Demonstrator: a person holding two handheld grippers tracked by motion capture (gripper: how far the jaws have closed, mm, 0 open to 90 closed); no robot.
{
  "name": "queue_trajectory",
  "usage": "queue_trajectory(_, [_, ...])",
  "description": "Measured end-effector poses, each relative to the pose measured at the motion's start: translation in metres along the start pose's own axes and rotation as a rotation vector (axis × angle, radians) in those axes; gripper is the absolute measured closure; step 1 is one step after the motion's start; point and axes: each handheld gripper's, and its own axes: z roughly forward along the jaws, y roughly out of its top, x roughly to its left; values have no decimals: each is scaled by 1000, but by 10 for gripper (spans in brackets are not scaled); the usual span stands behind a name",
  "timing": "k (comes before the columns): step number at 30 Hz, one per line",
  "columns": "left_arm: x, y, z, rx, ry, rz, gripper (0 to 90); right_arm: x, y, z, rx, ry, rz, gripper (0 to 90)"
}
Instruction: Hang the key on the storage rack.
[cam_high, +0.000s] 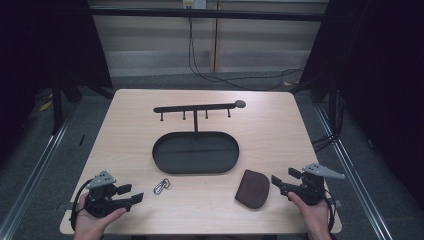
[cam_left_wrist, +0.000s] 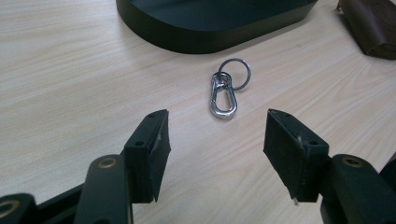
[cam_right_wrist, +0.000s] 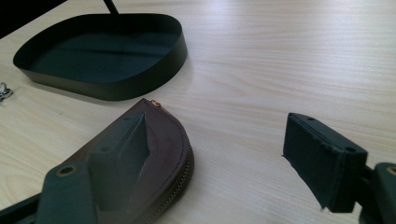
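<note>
The left gripper (cam_left_wrist: 212, 140) has its jaws apart and empty, lined up on the carabiner key ring (cam_left_wrist: 225, 91) lying flat just ahead, likely for a straight pinch. The right gripper (cam_right_wrist: 212, 154) is also spread and empty, one jaw over the brown zip pouch (cam_right_wrist: 163, 140). Both items lie just before the black oval tray (cam_high: 195, 170) with its hook rack (cam_high: 197, 107), probably their destination.
</note>
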Motion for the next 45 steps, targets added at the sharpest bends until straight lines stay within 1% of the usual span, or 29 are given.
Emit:
queue_trajectory(1, [0, 0, 0, -3, -3, -4, 409, -1, 0, 0, 1, -3, 5, 190])
queue_trajectory(5, [1, 0, 2, 4, -5, -11, 429, -1, 0, -1, -4, -42, 29, 162])
queue_trajectory(7, [0, 0, 1, 10, 0, -1, 449, 0, 0, -2, 0, -30, 38, 163])
queue_trajectory(8, [-1, 0, 1, 7, -1, -5, 449, 0, 0, -2, 5, -27, 40, 163])
queue_trajectory(10, [-1, 0, 0, 14, 0, 3, 450, 1, -1, -1, 21, -16, 34, 167])
queue_trajectory(12, [-1, 0, 0, 15, 1, 2, 454, 2, -1, -1, 41, -6, 27, 168])
queue_trajectory(15, [-2, 0, 0, 17, 4, 8, 454, 1, 0, -2, 42, -4, 30, 167])
queue_trajectory(17, [-2, 0, 0, 20, 1, 11, 454, 0, 0, -2, 41, 8, 42, 164])
queue_trajectory(20, [-4, 0, -1, 17, 5, 11, 454, 0, 0, -2, 49, 17, 32, 163])
queue_trajectory(24, [-9, 2, 1, 33, 3, 36, 464, 3, -1, -1, 61, 23, 22, 164])
queue_trajectory(25, [-9, 2, 1, 33, 3, 36, 472, 3, -1, -1, 61, 23, 20, 164])
queue_trajectory(26, [-9, 4, 2, 46, -12, 47, 482, 3, -1, -1, 62, 25, 21, 167])
queue_trajectory(27, [-9, 6, 2, 52, -35, 64, 524, 2, -1, -1, 62, 28, 22, 173])
queue_trajectory(28, [-8, 7, 2, 53, -43, 72, 554, 2, -1, -1, 62, 32, 25, 184])
queue_trajectory(29, [-9, 9, 2, 49, -48, 59, 549, 2, -1, -1, 61, 41, 30, 191])
queue_trajectory(30, [-8, 11, 2, 54, -48, 70, 549, 2, -1, -2, 59, 44, 31, 189])
queue_trajectory(31, [-9, 11, 2, 52, -54, 62, 553, 2, -1, -2, 57, 43, 29, 189])
queue_trajectory(33, [-10, 13, 2, 58, -59, 71, 565, 2, -1, -2, 60, 45, 29, 190])
queue_trajectory(35, [-12, 15, 2, 64, -48, 85, 577, 2, -1, -2, 62, 46, 23, 189])
queue_trajectory(37, [-14, 16, 3, 77, -48, 90, 587, 3, -1, -2, 65, 50, 23, 187])
queue_trajectory(39, [-16, 18, 4, 91, -26, 108, 586, 3, -1, -2, 65, 50, 23, 186])
queue_trajectory(41, [-20, 21, 8, 115, 8, 147, 586, 3, -1, -2, 66, 56, 26, 183])
queue_trajectory(43, [-24, 23, 11, 138, 4, 158, 586, 3, -1, -1, 67, 64, 22, 176])
queue_trajectory(45, [-27, 26, 15, 152, -5, 186, 570, 3, -2, -1, 68, 70, 20, 176])
